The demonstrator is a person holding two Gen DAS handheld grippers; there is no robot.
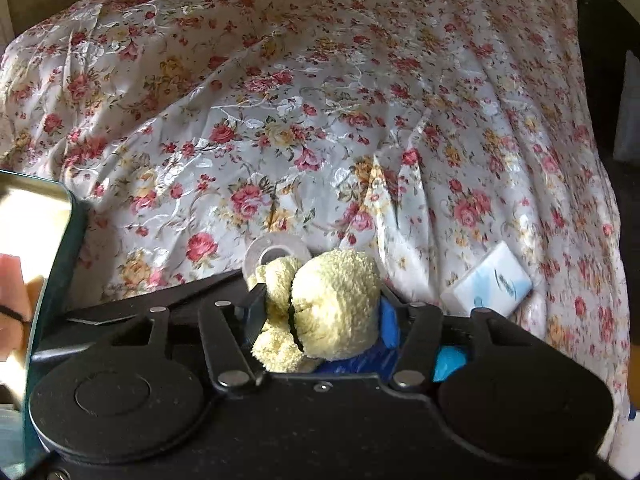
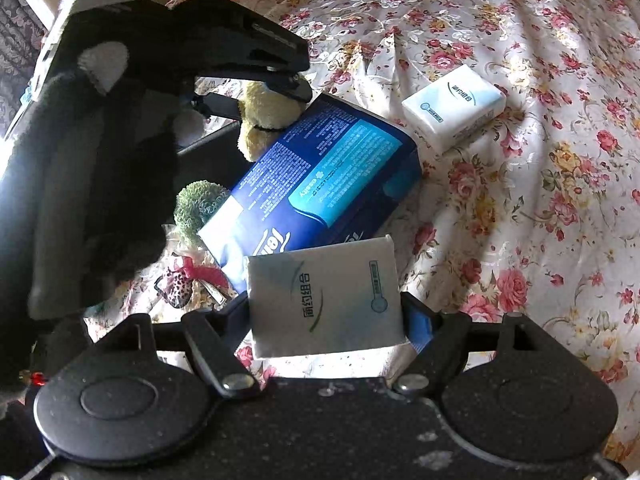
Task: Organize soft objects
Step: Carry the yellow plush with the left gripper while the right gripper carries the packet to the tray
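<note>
The left gripper point(image 1: 320, 312) is clamped on a pale yellow fuzzy plush toy point(image 1: 324, 304); its jaws press the plush from both sides. The right gripper point(image 2: 326, 312) is clamped on a flat white plastic-wrapped tissue pack point(image 2: 324, 300), which stands between its jaws.

Both items are held over a bed covered by a glossy white sheet printed with red and yellow roses point(image 1: 280, 100).

Left wrist view only: a clear plastic ring point(image 1: 276, 254) just behind the plush.

Right wrist view only: a large dark blue tissue package with a light blue panel point(image 2: 320, 184), a green fuzzy ball point(image 2: 196, 206) beside it, a leopard-print item with a red bow point(image 2: 182, 280), and the left gripper seen from the side with a black-gloved hand point(image 2: 92, 184).

A second white tissue pack point(image 2: 454, 110) lies on the sheet in both views.

Legible writing: the held pack reads "简约组合". The blue package's fine print is unreadable.
</note>
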